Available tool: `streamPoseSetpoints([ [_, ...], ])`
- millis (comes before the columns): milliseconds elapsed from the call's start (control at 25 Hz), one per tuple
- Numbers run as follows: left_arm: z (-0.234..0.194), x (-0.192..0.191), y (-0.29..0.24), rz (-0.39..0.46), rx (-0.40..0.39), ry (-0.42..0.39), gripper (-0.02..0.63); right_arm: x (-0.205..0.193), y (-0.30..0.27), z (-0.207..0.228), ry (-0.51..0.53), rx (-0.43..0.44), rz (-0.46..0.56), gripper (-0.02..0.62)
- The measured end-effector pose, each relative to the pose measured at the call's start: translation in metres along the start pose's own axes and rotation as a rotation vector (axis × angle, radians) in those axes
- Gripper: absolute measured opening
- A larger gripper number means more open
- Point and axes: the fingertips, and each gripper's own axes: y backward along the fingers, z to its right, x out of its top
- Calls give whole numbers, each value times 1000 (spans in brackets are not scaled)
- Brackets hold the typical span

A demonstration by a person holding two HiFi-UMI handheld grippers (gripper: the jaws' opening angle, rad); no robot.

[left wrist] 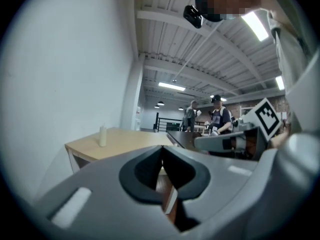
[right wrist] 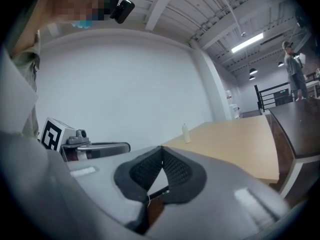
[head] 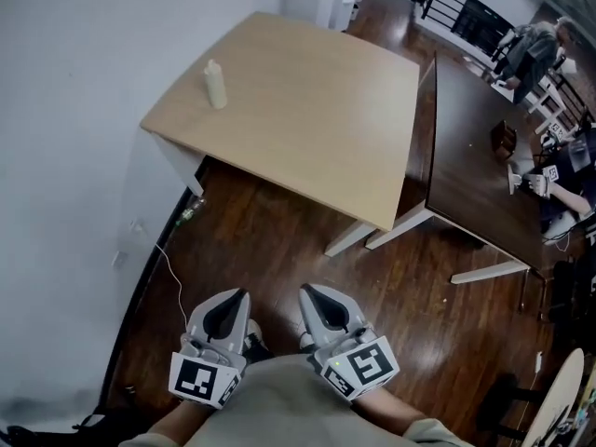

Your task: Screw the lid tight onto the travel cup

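A pale, whitish travel cup (head: 215, 84) stands upright near the left corner of the light wooden table (head: 307, 110); it also shows small in the left gripper view (left wrist: 103, 135) and in the right gripper view (right wrist: 185, 133). Both grippers are held low, close to the person's body over the dark wood floor, well short of the table. My left gripper (head: 240, 294) is shut with nothing between its jaws (left wrist: 162, 148). My right gripper (head: 307, 291) is shut and empty too (right wrist: 161, 148). I cannot make out whether a lid sits on the cup.
A dark brown table (head: 475, 147) abuts the light table on the right. People (head: 535, 49) stand and sit at the far right near a black railing (head: 470, 12). A white wall (head: 84, 156) runs along the left, with a thin cable (head: 172, 268) on the floor.
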Motion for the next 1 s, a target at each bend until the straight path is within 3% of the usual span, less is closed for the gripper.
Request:
streamPoseSetpoints([
  [280,55,-14,10,11,159,73,2,-4,44,-1,47,141,29,2],
  [480,92,-37,13,-22,185,40,2,-30,76,18,50,159,-15,0],
  [640,108,-55,20,-42,203,58,2,-40,91,19,80,164,-29,-2],
  [800,120,-48,14,-8,197,50,2,-36,98,25,100,164,-25,-3],
  [1000,129,-31,9,29,187,97,2,-38,102,21,96,181,-27,-3],
])
